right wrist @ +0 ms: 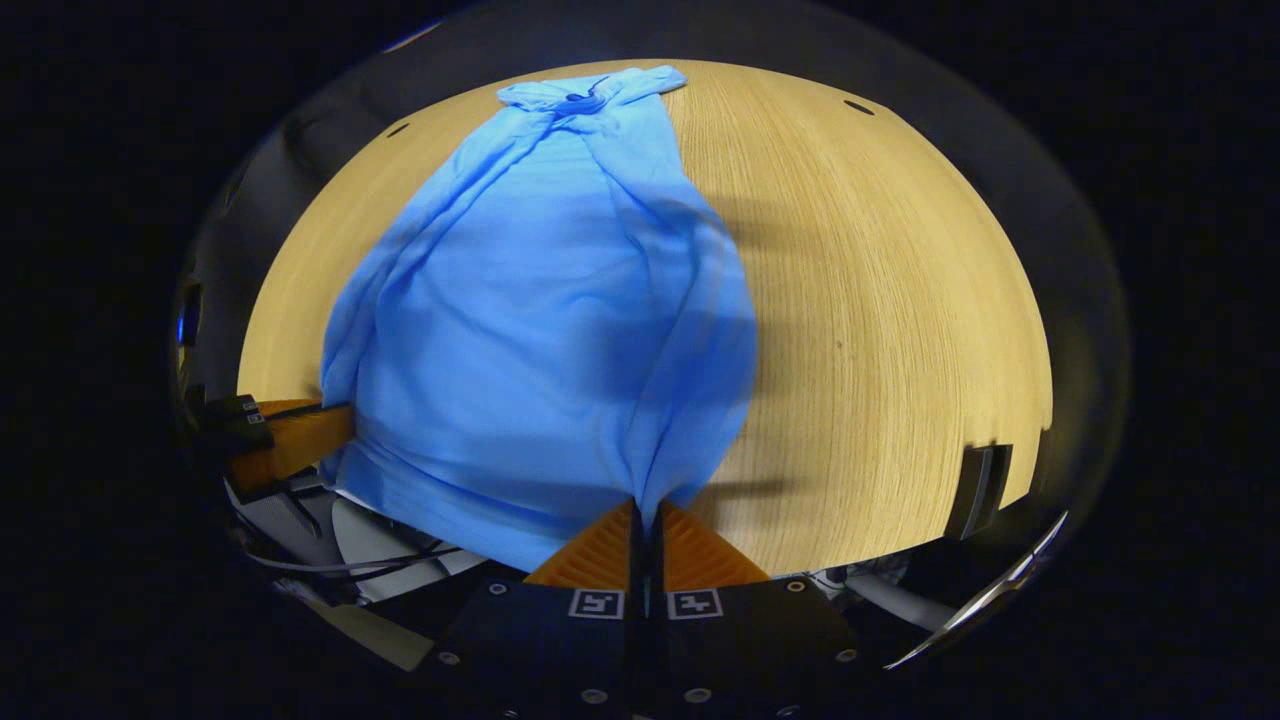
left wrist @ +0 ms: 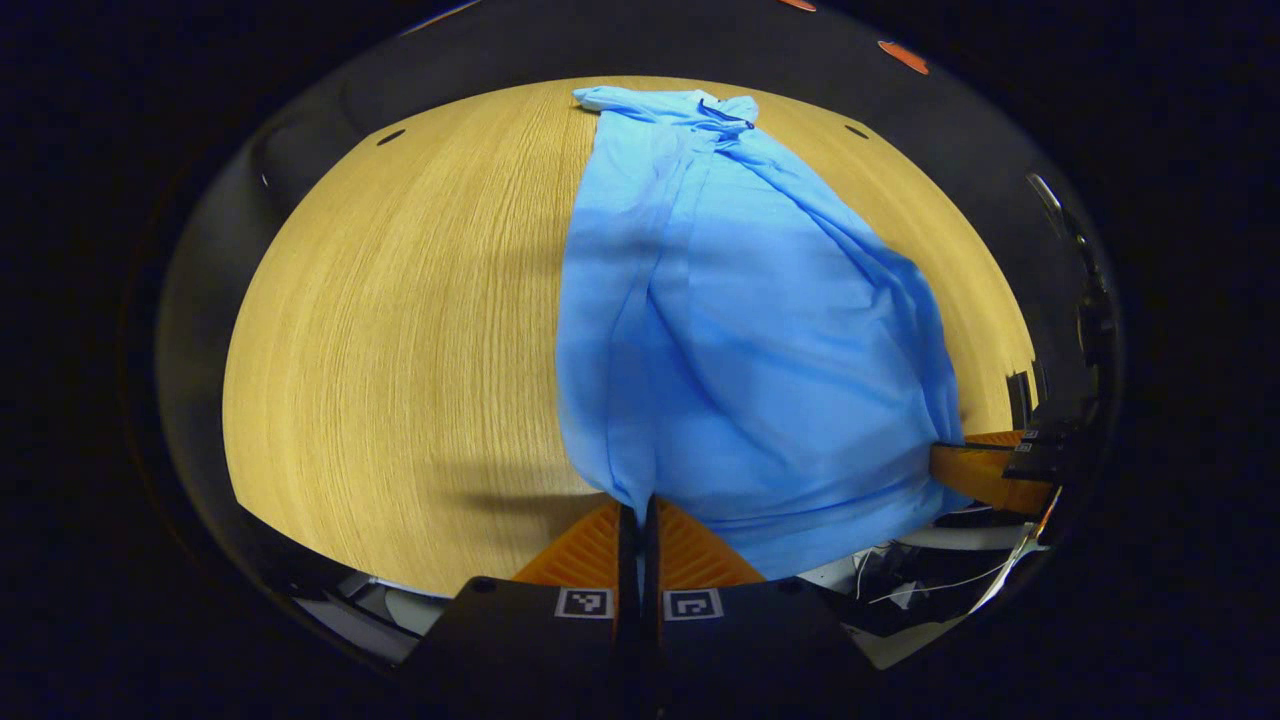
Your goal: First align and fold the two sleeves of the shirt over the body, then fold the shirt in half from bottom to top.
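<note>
We see the wooden desk point(left wrist: 400, 330) spread wide under everything, with bare wood to either side of the blue shirt point(left wrist: 740, 340). The shirt lies lengthwise down the middle of the desk, collar at the far end, its body narrowed where the sides have been drawn in, and its near hem lifted off the surface. Our left gripper point(left wrist: 637, 515) is clamped on one hem corner, fingers pressed together with cloth between them; our right gripper point(right wrist: 642, 515) is clamped likewise on the other corner, and each appears at the edge of the other's view, pinching the hem.

We judge this to be the bottom-to-top fold. To do it well, we should keep both corners level and the hem taut between them, carry it forward over the body, and lay it down square with the collar point(right wrist: 590, 92) so the folded sleeves beneath do not slide out.

The near desk edge sits just below the hem, so cloth could drag there. The far edge lies close behind the collar, leaving little overshoot room.
</note>
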